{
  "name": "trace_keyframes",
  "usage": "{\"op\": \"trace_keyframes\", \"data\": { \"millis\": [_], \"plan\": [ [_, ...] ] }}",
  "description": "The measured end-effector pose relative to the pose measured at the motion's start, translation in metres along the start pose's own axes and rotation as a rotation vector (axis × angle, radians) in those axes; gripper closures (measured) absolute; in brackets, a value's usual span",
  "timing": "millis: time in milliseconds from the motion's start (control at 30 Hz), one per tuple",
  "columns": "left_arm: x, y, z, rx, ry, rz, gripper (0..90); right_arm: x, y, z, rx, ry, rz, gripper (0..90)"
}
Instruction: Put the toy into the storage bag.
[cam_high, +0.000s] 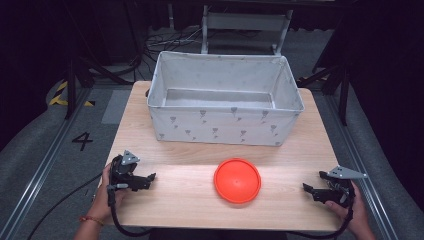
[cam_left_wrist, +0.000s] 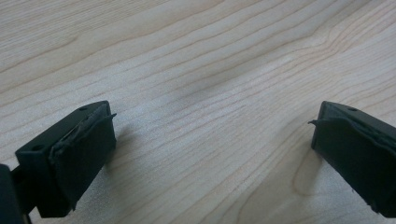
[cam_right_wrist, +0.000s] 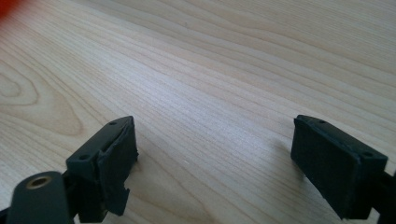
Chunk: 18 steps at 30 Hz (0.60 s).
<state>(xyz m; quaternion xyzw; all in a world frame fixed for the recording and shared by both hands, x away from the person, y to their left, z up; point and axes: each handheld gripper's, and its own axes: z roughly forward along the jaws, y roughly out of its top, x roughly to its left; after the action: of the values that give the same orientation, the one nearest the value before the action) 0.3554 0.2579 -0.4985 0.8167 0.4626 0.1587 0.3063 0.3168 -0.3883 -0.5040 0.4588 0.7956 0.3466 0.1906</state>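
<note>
Looking down from the high view, the orange disc is sitting low centre on the worktop, between the left tongs and right tongs, with the fabric bin behind it. I'd say come in low from both edges. A "4" is marked on the floor at left.

Left gripper view: left tongs are gaping apart over bare wood.

Right gripper view: right tongs are apart too, an orange blur peeking in upper left.

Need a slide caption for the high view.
Left gripper and right gripper, both open, flank an orange disc before a fabric bin.
</note>
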Motion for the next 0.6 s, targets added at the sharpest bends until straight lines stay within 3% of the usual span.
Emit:
{"op": "trace_keyframes", "data": {
  "millis": [233, 400, 600],
  "plan": [
    [0.0003, -0.0034, -0.0029, -0.002, 0.002, 0.002, 0.3, -0.0001, 0.0, 0.0001, 0.0, 0.0, 0.0, 14.8],
    [0.0048, -0.0055, -0.0052, 0.001, -0.031, 0.043, 0.0, -0.0002, 0.0008, 0.0007, 0.002, 0.005, 0.001, 14.7],
    [0.0066, -0.006, -0.0056, 0.001, -0.042, 0.058, 0.0, -0.0003, 0.0041, 0.0013, 0.025, 0.006, -0.005, 14.8]
  ]
}}
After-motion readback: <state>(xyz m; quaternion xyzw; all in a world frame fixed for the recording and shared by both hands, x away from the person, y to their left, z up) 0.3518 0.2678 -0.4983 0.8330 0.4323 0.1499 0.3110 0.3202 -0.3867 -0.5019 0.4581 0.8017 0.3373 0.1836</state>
